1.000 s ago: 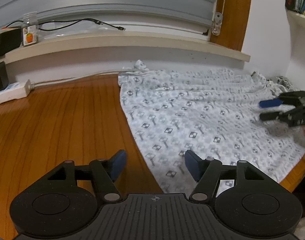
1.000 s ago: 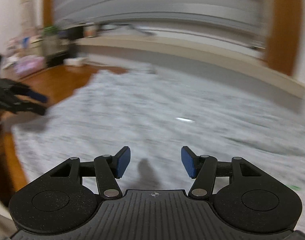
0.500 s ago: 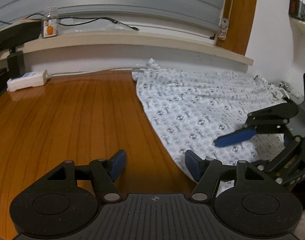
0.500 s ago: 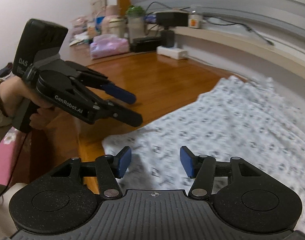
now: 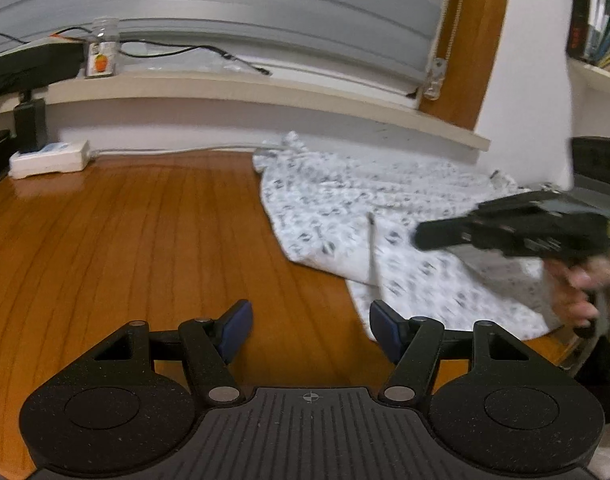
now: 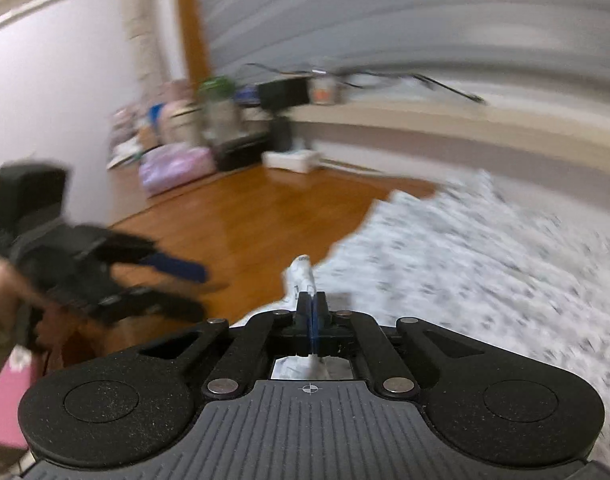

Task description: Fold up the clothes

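Note:
A white garment with a small dark print point(image 5: 337, 200) lies spread on the wooden table point(image 5: 125, 248). My right gripper point(image 6: 312, 305) is shut on its near left edge, and a pinched tuft of cloth point(image 6: 301, 276) sticks up past the pads. In the left wrist view the right gripper point(image 5: 419, 238) hovers over the garment, with a fold edge point(image 5: 371, 248) raised beside it. My left gripper point(image 5: 309, 322) stands open over bare wood just left of the garment's near corner, nothing between its fingers. The right wrist view shows the left gripper point(image 6: 201, 292) at the left, blurred.
A white power strip point(image 5: 49, 158) lies at the table's back left. On the window sill point(image 5: 265, 88) stand a jar point(image 5: 103, 50), a black box and cables. Bags and bottles point(image 6: 177, 148) crowd the far corner. Books fill a shelf point(image 5: 597, 20) at top right.
My right gripper has swung left to the garment's near edge and shut on it, raising a fold. The left gripper drifted a little left and stayed open.

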Tool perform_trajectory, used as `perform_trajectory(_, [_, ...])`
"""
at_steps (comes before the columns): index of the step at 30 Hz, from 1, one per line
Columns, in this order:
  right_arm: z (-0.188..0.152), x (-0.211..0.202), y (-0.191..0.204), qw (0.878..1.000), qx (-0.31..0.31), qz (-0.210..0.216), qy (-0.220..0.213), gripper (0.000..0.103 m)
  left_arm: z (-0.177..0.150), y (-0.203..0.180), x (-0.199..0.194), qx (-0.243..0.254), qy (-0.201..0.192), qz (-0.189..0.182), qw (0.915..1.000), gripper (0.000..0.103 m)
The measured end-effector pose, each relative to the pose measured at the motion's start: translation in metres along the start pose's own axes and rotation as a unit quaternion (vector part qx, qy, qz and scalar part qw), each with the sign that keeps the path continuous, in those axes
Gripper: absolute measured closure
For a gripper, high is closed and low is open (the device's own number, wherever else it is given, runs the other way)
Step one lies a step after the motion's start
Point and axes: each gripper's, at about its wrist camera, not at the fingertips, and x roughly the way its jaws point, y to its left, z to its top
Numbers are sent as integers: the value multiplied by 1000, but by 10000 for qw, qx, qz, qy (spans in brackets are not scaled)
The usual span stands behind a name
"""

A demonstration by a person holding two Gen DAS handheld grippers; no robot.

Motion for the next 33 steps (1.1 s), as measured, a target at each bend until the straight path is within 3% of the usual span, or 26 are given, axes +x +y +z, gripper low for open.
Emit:
perform_trajectory(4, [-5,14,-21,9989,300,-255,246,101,3,-11,8,33,-3,-212,9998,34])
perform_trajectory(9, [-11,8,-22,9989,340,-231,222,101,5,-26,28,76,157,-468,9987,40])
perform_trajectory(14, [-9,0,-22,9990,294,-267,188,94,2,-40,41,150,324,-632,9974,65])
perform_trajectory(18, [-8,-10,-32,9986,244,-433,171,84,0,-48,42,326,343,-526,9975,98])
perform_trajectory(22, [-4,-5,-45,9960,-127,-825,307,59,0,-50,28,405,277,-505,9975,99])
perform_trajectory(27, [-1,20,-52,9864,-828,-1271,631,57,-7,-39,-12,195,341,-555,9977,100])
perform_trajectory(33, [7,27,-59,9885,-822,-1144,555,50,-29,-38,-37,141,664,-529,9963,100])
